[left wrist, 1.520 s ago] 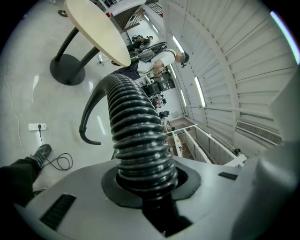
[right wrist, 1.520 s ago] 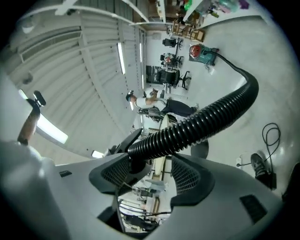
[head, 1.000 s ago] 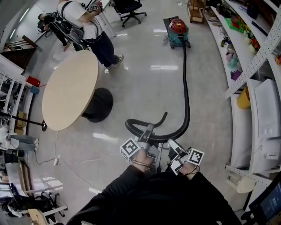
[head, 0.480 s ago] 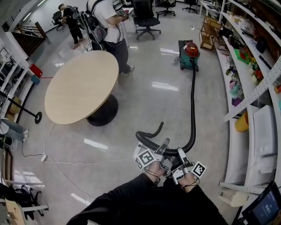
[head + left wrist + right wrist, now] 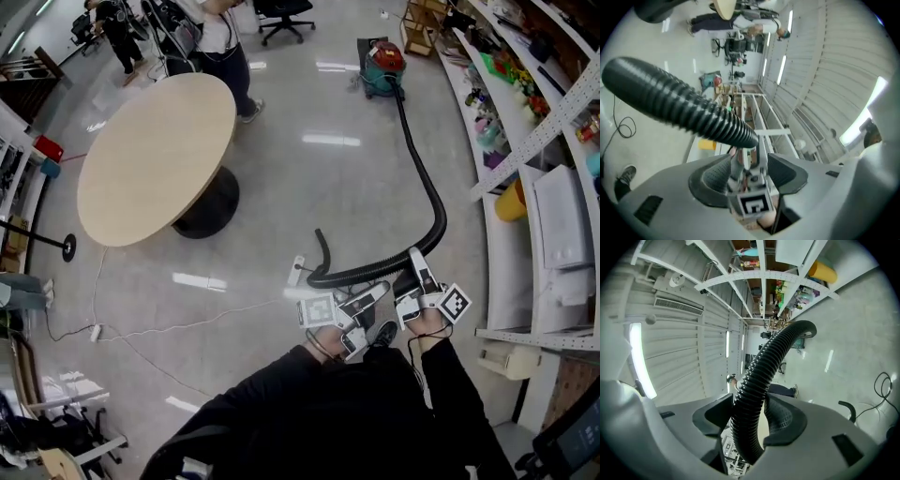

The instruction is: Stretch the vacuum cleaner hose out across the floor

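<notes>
Scene right now: the black ribbed vacuum hose (image 5: 433,202) comes off the red-and-teal canister vacuum cleaner (image 5: 382,64) parked at the far end of the room. It runs down the glossy grey tiled floor (image 5: 319,178) alongside the white metal shelving (image 5: 548,122), then hooks back across in front of the person holding the tongs, with its free end pointing back up the room. The right gripper (image 5: 417,262) has the hose running straight between its jaws. They've just been closing and now both sides are pressed against the ribs, so that one's clamped on. The left gripper (image 5: 375,292) is just beside it, further along toward the free end. Its jaws have just been opening and stand apart, with the hose crossing just past the tips and nothing pinched between the pads. Off to the side there's a round beige table on a black pedestal (image 5: 155,159), a thin white cable (image 5: 187,328) trailing over the tiles, and another person (image 5: 220,42) standing beyond the table.
</notes>
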{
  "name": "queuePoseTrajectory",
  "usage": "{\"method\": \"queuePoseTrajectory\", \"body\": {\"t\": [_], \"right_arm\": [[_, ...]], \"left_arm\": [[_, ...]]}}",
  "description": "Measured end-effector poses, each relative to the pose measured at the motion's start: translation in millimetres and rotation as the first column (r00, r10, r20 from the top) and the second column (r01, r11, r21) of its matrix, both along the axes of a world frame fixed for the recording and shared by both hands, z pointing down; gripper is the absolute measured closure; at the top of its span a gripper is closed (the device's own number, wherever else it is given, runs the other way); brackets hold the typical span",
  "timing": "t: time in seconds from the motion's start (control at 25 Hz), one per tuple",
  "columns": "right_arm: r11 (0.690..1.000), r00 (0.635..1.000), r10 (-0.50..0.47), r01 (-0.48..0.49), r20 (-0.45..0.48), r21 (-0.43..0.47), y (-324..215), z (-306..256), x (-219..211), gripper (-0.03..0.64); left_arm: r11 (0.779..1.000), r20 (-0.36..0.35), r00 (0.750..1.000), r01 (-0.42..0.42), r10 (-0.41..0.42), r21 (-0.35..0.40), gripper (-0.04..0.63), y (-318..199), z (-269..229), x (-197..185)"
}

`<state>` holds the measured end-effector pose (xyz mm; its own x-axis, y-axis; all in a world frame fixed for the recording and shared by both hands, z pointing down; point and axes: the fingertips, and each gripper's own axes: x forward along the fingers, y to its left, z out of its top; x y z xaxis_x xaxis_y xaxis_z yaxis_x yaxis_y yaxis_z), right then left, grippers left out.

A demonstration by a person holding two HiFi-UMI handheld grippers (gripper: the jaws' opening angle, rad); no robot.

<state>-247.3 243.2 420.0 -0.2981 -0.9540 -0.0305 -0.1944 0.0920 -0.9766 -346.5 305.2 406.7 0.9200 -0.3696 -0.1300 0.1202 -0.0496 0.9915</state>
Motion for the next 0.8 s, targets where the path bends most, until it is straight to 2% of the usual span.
{"method": "queuePoseTrajectory", "body": {"t": [0.04, 0.12, 0.2, 0.24, 0.28, 0.32, 0.36, 0.4, 0.44, 0.52, 0.56, 0.6, 0.64, 0.68, 0.72, 0.8], "right_arm": [[1.000, 1.000, 0.006, -0.006, -0.006, 0.010, -1.6, -3.4, 10.4, 0.400], [0.999, 1.000, -0.001, 0.001, -0.004, 0.040, -2.9, -11.3, 26.6, 0.402], [0.998, 1.000, -0.020, 0.019, 0.018, 0.067, 2.8, -16.2, 37.4, 0.402], [0.997, 0.999, -0.027, 0.025, 0.033, 0.075, 7.7, -16.7, 43.5, 0.402], [0.996, 0.998, -0.032, 0.029, 0.048, 0.079, 13.1, -16.6, 50.4, 0.403], [0.996, 0.997, -0.038, 0.033, 0.060, 0.083, 18.9, -16.3, 57.9, 0.403], [0.995, 0.997, -0.045, 0.039, 0.068, 0.088, 24.6, -15.9, 65.9, 0.406], [0.995, 0.996, -0.053, 0.046, 0.073, 0.093, 30.0, -16.0, 74.0, 0.407], [0.994, 0.995, -0.063, 0.055, 0.077, 0.099, 35.0, -16.5, 82.0, 0.408], [0.992, 0.993, -0.084, 0.075, 0.082, 0.104, 44.8, -17.3, 98.4, 0.411], [0.991, 0.992, -0.091, 0.082, 0.087, 0.107, 49.3, -18.3, 107.1, 0.413], [0.990, 0.991, -0.097, 0.086, 0.096, 0.112, 53.2, -20.3, 116.4, 0.414], [0.989, 0.989, -0.102, 0.089, 0.106, 0.120, 56.3, -23.0, 126.0, 0.417], [0.987, 0.987, -0.109, 0.094, 0.117, 0.129, 59.0, -25.8, 135.6, 0.419], [0.985, 0.985, -0.120, 0.102, 0.127, 0.138, 61.5, -28.2, 144.9, 0.419], [0.981, 0.979, -0.146, 0.124, 0.144, 0.153, 66.7, -33.1, 162.2, 0.420]], "left_arm": [[0.997, 0.021, 0.997, -0.070, 0.069, 0.044, 0.356, 16.3, -0.6, -2.9], [0.973, 0.112, 0.979, -0.183, 0.168, 0.141, 0.356, 44.5, 5.0, -15.4], [0.931, 0.286, 0.939, -0.264, 0.189, 0.251, 0.356, 63.0, 18.7, -35.2], [0.900, 0.400, 0.902, -0.302, 0.164, 0.313, 0.356, 66.3, 26.5, -45.3], [0.858, 0.519, 0.847, -0.349, 0.117, 0.377, 0.356, 65.9, 33.2, -53.8], [0.802, 0.626, 0.778, -0.407, 0.054, 0.437, 0.354, 62.8, 37.8, -59.5], [0.733, 0.709, 0.705, -0.475, -0.013, 0.486, 0.345, 58.9, 40.2, -61.4], [0.654, 0.764, 0.641, -0.549, -0.070, 0.520, 0.324, 56.1, 41.1, -58.1], [0.567, 0.800, 0.591, -0.624, -0.108, 0.538, 0.294, 56.3, 42.5, -49.7], [0.398, 0.845, 0.521, -0.753, -0.125, 0.523, 0.253, 66.9, 52.0, -21.9], [0.330, 0.863, 0.491, -0.801, -0.117, 0.500, 0.239, 74.3, 60.4, -5.5], [0.280, 0.882, 0.458, -0.837, -0.113, 0.471, 0.225, 79.6, 70.4, 10.6], [0.247, 0.898, 0.421, -0.864, -0.127, 0.439, 0.218, 80.7, 81.1, 25.6], [0.227, 0.911, 0.380, -0.884, -0.160, 0.409, 0.215, 77.6, 91.0, 39.4], [0.215, 0.918, 0.344, -0.898, -0.198, 0.383, 0.215, 73.0, 99.1, 52.9], [0.205, 0.927, 0.298, -0.916, -0.229, 0.345, 0.215, 70.5, 111.0, 82.5]]}}
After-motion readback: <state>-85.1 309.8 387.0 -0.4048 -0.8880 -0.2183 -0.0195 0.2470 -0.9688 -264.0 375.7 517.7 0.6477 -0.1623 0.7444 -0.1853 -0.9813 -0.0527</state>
